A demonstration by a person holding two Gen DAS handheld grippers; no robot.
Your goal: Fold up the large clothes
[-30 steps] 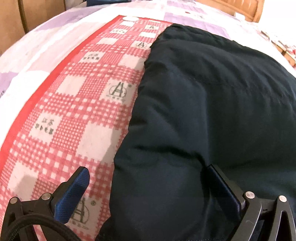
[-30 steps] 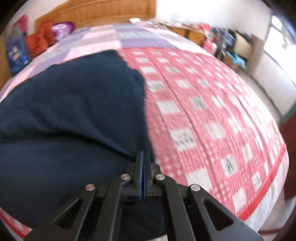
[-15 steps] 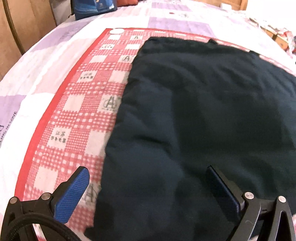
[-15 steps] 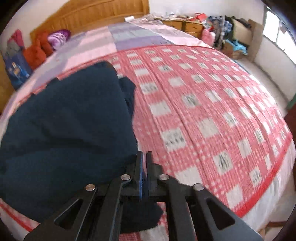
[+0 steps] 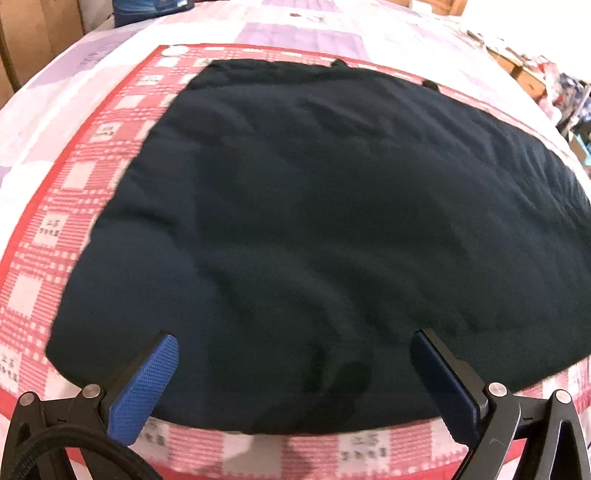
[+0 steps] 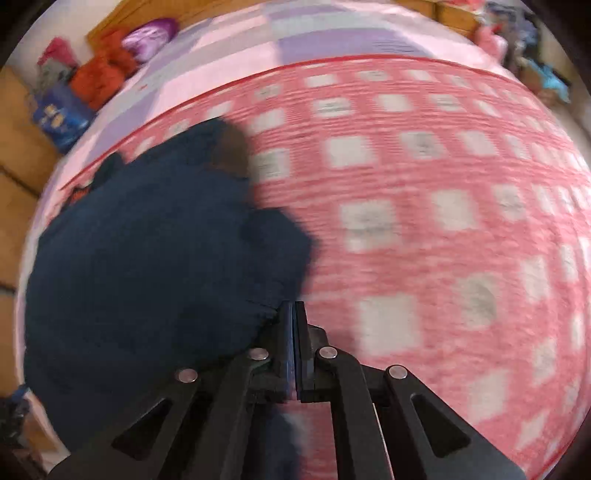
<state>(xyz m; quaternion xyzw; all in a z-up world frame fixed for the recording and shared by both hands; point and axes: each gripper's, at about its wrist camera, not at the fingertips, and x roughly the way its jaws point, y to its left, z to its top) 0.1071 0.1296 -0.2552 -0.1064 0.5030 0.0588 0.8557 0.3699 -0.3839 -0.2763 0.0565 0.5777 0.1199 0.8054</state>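
A large dark navy garment lies spread on a red-and-white checked sheet on the bed. My left gripper is open and empty, hovering above the garment's near edge, its blue fingers wide apart. In the right wrist view the garment lies bunched at the left. My right gripper is shut, pinching the garment's edge and lifting it. That view is motion-blurred.
The checked sheet stretches to the right of the garment. A pink and purple bedspread lies beyond. Orange, purple and blue items sit by the wooden headboard. Clutter stands beside the bed at the far right.
My left gripper has pulled back and up, showing far more of the garment. My right gripper, still shut on the garment, has risen and dragged its edge leftward, bunching the cloth.
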